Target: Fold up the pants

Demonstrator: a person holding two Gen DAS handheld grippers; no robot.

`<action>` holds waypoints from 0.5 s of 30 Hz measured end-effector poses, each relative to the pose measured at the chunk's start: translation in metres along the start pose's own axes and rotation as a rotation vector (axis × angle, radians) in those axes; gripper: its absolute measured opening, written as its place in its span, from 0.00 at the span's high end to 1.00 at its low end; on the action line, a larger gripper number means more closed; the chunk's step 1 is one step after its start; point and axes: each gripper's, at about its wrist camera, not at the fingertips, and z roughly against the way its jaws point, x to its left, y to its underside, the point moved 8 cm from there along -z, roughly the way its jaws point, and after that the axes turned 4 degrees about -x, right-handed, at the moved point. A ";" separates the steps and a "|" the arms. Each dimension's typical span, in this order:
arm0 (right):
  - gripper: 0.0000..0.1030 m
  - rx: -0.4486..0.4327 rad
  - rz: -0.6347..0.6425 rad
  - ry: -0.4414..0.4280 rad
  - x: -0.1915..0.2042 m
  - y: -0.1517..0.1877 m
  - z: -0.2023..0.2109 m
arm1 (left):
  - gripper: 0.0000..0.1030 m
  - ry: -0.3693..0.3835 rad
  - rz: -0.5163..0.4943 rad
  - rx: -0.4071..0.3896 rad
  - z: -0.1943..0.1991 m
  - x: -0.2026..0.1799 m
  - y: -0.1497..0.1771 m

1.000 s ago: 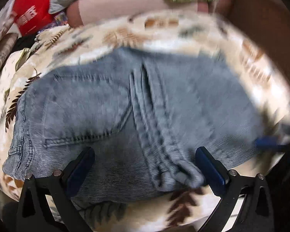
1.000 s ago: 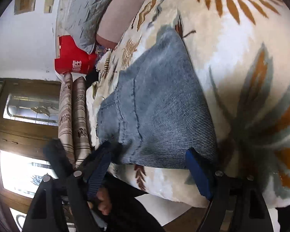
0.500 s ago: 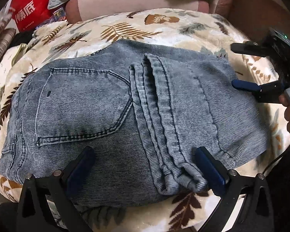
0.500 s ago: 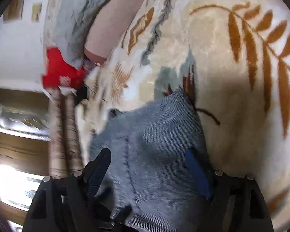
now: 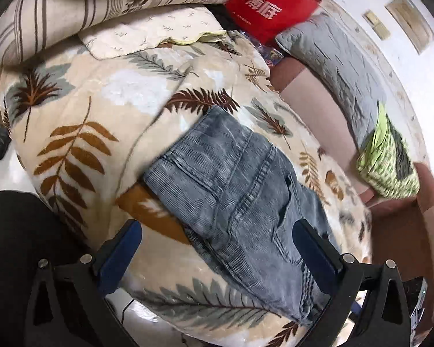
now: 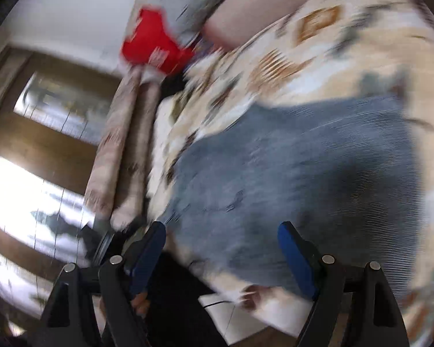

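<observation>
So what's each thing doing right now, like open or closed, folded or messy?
Jeans: folded into a bundle, lying on the leaf blanket.
Left gripper: open, holding nothing.
Right gripper: open, holding nothing.
Red bag: lying behind the blanket.

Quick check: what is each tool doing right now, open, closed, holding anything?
Left tool: open, holding nothing, over the folded blue-grey denim pants.
Right tool: open, holding nothing.

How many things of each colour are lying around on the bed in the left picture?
Blue: 1, the folded jeans
Red: 1, the bag with white writing
Grey: 1, the quilted pillow
Bright green: 1, the patterned cloth
Cream with leaves: 1, the blanket under the jeans
Striped beige: 1, the rolled bedding
Total: 6
</observation>
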 end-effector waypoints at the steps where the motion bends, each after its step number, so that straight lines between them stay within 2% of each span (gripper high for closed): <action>1: 0.20 0.016 0.005 -0.013 0.008 0.002 -0.010 | 0.00 -0.003 0.001 -0.002 -0.003 0.001 -0.004; 3: 0.20 0.062 -0.005 -0.054 0.025 0.005 -0.037 | 0.00 0.007 0.020 0.007 -0.009 0.003 -0.006; 5: 0.20 0.091 -0.033 -0.067 0.032 0.002 -0.064 | 0.00 0.000 0.063 0.062 -0.025 0.011 -0.008; 7: 0.19 0.118 -0.080 -0.033 0.025 -0.004 -0.090 | 0.00 0.043 0.129 0.117 -0.036 0.014 -0.003; 8: 0.19 0.167 -0.113 -0.014 0.017 -0.004 -0.108 | 0.00 0.053 0.144 0.141 -0.042 0.015 -0.003; 9: 0.19 0.231 -0.155 0.058 0.002 0.002 -0.126 | 0.00 0.056 0.153 0.150 -0.047 0.017 -0.002; 10: 0.18 0.247 -0.172 0.089 -0.001 0.002 -0.134 | 0.00 0.066 0.166 0.158 -0.050 0.018 -0.003; 12: 0.18 0.225 -0.120 0.093 0.016 -0.005 -0.130 | 0.00 0.069 0.187 0.165 -0.055 0.022 -0.005; 15: 0.18 0.185 -0.056 0.050 0.047 -0.020 -0.123 | 0.00 0.085 0.220 0.163 -0.058 0.027 -0.008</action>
